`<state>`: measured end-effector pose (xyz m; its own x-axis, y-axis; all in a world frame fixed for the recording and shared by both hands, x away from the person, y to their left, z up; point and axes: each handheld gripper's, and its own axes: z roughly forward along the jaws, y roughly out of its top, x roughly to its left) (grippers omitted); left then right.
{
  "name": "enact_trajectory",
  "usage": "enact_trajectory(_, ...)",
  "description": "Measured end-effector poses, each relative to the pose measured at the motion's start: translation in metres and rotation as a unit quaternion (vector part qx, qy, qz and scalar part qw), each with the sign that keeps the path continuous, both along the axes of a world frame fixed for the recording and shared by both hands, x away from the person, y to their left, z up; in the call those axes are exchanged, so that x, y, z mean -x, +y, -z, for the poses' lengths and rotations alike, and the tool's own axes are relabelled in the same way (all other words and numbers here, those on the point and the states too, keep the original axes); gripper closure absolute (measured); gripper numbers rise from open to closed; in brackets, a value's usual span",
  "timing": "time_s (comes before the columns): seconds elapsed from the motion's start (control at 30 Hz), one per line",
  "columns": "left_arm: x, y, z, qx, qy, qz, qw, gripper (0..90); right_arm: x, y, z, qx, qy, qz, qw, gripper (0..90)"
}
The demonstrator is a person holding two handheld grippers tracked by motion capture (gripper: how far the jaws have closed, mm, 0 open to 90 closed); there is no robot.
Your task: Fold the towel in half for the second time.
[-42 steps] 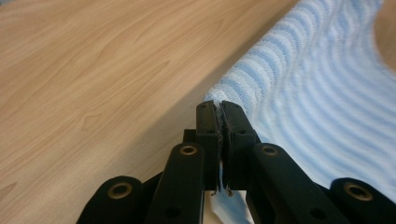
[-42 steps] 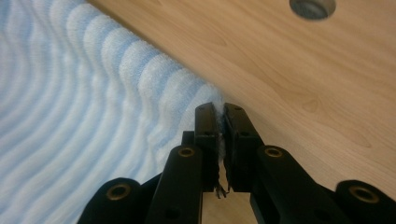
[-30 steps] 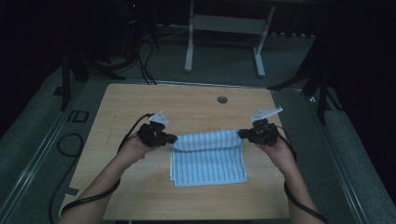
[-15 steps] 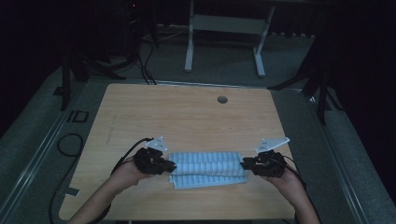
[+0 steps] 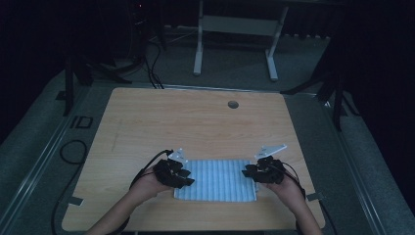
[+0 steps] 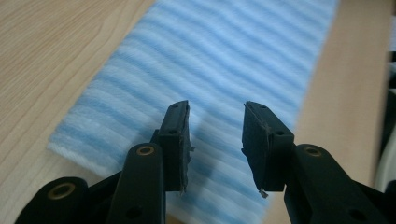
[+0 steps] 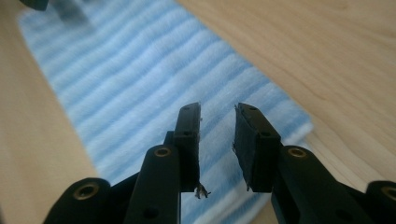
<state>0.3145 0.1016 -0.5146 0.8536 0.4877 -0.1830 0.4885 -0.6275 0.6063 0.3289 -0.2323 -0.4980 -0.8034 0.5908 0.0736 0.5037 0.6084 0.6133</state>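
in the lower middle of the high view, the left hand-held gripper [image 5: 185, 179] sits at the left end of a folded blue-and-white striped towel [image 5: 218, 179] and the right hand-held gripper [image 5: 248, 172] at its right end. in the left gripper view the left hand-held gripper [image 6: 216, 135] has its jaws parted, having just been opening, with nothing between the pads but the towel [image 6: 224, 60] lying beneath. in the right gripper view the right hand-held gripper [image 7: 217, 140] also stands part open with its jaws just easing narrower again; no cloth is pinched, and the towel [image 7: 135, 79] lies flat under it.

the towel rests on the table [image 5: 195, 122] near its lower edge, folded into a wide band. the step in hand looks like the release after a fold. the next move probably calls for lifting clear of the cloth without dragging it, then taking hold of one end for another fold or smoothing the top layer.

further up the table a small round grommet [image 5: 233, 104] sits near the far edge. on the floor at the left of the frame a marking reads roughly "id" [image 5: 80, 122]; no other writing is legible.
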Motion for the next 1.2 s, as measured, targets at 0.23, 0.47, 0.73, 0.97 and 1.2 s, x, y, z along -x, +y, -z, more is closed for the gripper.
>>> enact_trajectory(0.23, -0.013, -0.004, 0.020, -0.007, 0.014, -0.013, 0.9998, 61.1, -0.019, 0.014, 0.028, 0.041, 0.014, -0.007, 0.9990, 70.7)
enact_trajectory(0.47, -0.026, 0.009, 0.020, -0.012, 0.000, -0.029, 0.9995, 61.1, -0.037, 0.026, 0.031, 0.043, 0.007, -0.006, 0.9990, 70.4)
enact_trajectory(0.73, -0.049, 0.031, 0.022, -0.006, -0.003, -0.054, 0.9985, 59.6, -0.069, 0.045, 0.032, 0.038, 0.008, -0.002, 0.9993, 69.2)
enact_trajectory(0.97, -0.073, 0.048, 0.021, -0.011, -0.004, -0.080, 0.9967, 59.6, -0.095, 0.063, 0.033, 0.030, 0.011, 0.002, 0.9995, 69.1)
enact_trajectory(1.2, -0.092, 0.057, 0.021, -0.020, -0.007, -0.097, 0.9951, 59.6, -0.116, 0.077, 0.032, 0.026, 0.023, 0.009, 0.9994, 67.7)
